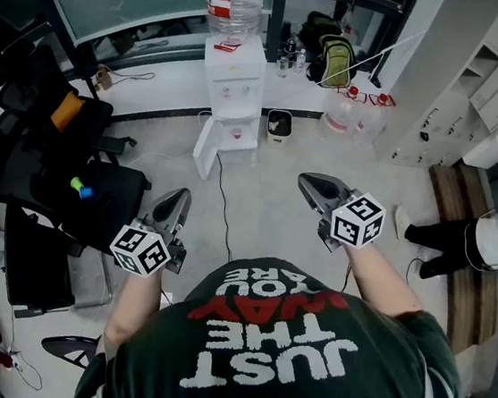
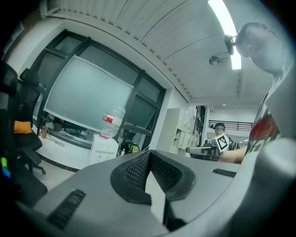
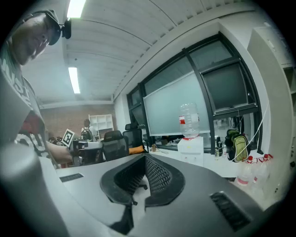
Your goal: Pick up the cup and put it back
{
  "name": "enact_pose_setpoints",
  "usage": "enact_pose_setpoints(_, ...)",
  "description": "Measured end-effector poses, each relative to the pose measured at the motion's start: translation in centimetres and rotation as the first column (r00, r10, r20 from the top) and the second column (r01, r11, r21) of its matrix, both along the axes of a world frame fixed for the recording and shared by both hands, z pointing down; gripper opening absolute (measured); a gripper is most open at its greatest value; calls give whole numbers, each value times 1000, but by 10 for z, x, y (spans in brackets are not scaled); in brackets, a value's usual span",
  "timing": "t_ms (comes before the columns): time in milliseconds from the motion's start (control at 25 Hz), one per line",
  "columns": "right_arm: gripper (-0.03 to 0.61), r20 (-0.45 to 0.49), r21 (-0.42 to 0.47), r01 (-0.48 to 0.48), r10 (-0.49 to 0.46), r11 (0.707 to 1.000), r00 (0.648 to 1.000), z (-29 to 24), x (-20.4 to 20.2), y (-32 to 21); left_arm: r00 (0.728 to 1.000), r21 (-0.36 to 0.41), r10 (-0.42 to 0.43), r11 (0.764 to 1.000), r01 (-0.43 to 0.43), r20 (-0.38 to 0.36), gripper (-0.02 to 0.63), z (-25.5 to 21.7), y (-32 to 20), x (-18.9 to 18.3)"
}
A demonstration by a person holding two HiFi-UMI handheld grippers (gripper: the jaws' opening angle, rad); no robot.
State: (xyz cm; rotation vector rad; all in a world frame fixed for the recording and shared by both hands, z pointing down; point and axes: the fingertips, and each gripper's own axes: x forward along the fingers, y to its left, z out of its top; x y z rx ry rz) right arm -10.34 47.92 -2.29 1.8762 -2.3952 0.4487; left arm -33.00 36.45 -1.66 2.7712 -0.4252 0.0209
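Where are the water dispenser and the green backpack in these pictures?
water dispenser (image 1: 233, 88), head view, on its white front panel.
green backpack (image 1: 336, 60), head view, on its yellow-green front.

the one text that reads stands on the back of the person's dark green shirt (image 1: 284, 351), upside down in the head view: "just the" in white, "way" in red, "you are" in white. the water bottle (image 1: 233, 2) bears a red and white label, its print too small to read. the left gripper (image 1: 180, 196) and right gripper (image 1: 306, 182) carry black-and-white square codes.
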Motion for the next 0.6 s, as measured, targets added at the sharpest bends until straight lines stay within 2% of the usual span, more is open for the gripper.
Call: enact_pose_setpoints(600, 32, -16, -4, 1, -1, 1000, 1000, 0, 11, 7, 1000, -10, 24, 1000, -24, 4, -5, -1, 11, 19)
